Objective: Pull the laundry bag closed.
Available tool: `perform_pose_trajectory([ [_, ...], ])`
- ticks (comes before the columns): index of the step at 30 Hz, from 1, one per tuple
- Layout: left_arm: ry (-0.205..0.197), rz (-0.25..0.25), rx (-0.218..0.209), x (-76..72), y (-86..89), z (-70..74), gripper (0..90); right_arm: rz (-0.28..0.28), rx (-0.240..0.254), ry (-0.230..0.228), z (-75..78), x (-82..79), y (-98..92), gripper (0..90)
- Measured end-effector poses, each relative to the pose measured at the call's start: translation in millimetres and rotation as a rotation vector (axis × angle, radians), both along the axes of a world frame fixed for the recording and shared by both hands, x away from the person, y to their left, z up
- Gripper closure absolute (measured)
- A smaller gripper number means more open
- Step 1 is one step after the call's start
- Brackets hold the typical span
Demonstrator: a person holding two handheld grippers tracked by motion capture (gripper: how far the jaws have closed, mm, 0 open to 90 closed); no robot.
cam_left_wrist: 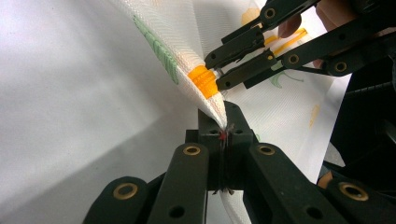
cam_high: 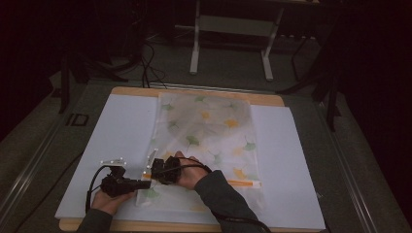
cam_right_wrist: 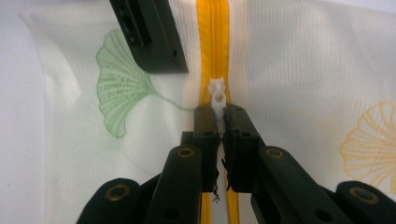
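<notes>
Two hand-held grippers work at the near left end of a translucent mesh zipper bag point(cam_high: 209, 131) printed with green and yellow ginkgo leaves, which lies flat on a white sheet point(cam_high: 121, 131) covering the desk point(cam_high: 262, 98).

At the left of the high view, the left hand-held gripper point(cam_high: 145, 184) lies low and points toward the bag's near left corner. In the left gripper view its jaws are pressed together on the edge of the bag fabric point(cam_left_wrist: 223, 122), which rises from the pinch in a taut fold. Just above that fold sits the orange end of the zipper point(cam_left_wrist: 204, 81).

Just beside it, the right hand-held gripper point(cam_high: 154, 171) is held from the right side over the same corner, with the person's dark sleeve point(cam_high: 223, 194) crossing the bag's near edge. In the right gripper view its jaws are closed on the small white zipper pull point(cam_right_wrist: 217, 95), whose tip sticks out past them. The yellow-orange zipper tape point(cam_right_wrist: 212, 42) runs straight ahead between two panels of mesh, with a green leaf print point(cam_right_wrist: 119, 88) at the left and a yellow one point(cam_right_wrist: 373, 140) at the right.

Farther right in the high view, the orange zipper line point(cam_high: 243, 183) continues along the bag's near edge toward the right corner. The two hand-held grippers are close together but do not appear to touch.
</notes>
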State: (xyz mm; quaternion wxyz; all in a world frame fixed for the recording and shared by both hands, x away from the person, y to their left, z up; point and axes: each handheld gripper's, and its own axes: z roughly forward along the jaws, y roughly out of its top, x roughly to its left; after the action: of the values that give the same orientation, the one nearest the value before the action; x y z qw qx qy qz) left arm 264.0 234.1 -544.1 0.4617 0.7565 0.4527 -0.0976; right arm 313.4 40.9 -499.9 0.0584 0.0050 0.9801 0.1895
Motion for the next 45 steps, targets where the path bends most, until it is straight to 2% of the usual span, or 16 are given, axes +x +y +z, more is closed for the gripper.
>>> perform_pose_trajectory([
  [7,-0.005,0.002,0.002,-0.4,-0.6,0.1,89.1,-0.001,0.009,-0.002,-0.1,-0.6,-3.6,84.6],
  [17,-0.009,0.006,0.005,-0.4,0.6,0.2,89.1,-0.012,-0.005,-0.002,-2.0,0.7,-10.0,84.6],
  [27,-0.009,0.007,0.031,0.0,-0.6,-0.7,89.1,-0.019,-0.009,0.003,-4.5,2.5,-17.3,84.6],
  [38,-0.013,0.010,0.034,-0.4,-0.5,-0.2,89.1,-0.015,-0.002,-0.001,-2.9,0.8,-19.2,84.6],
  [45,-0.014,0.014,0.031,-0.6,0.8,0.1,89.1,-0.024,-0.020,-0.003,-5.0,1.4,-26.1,84.6],
])
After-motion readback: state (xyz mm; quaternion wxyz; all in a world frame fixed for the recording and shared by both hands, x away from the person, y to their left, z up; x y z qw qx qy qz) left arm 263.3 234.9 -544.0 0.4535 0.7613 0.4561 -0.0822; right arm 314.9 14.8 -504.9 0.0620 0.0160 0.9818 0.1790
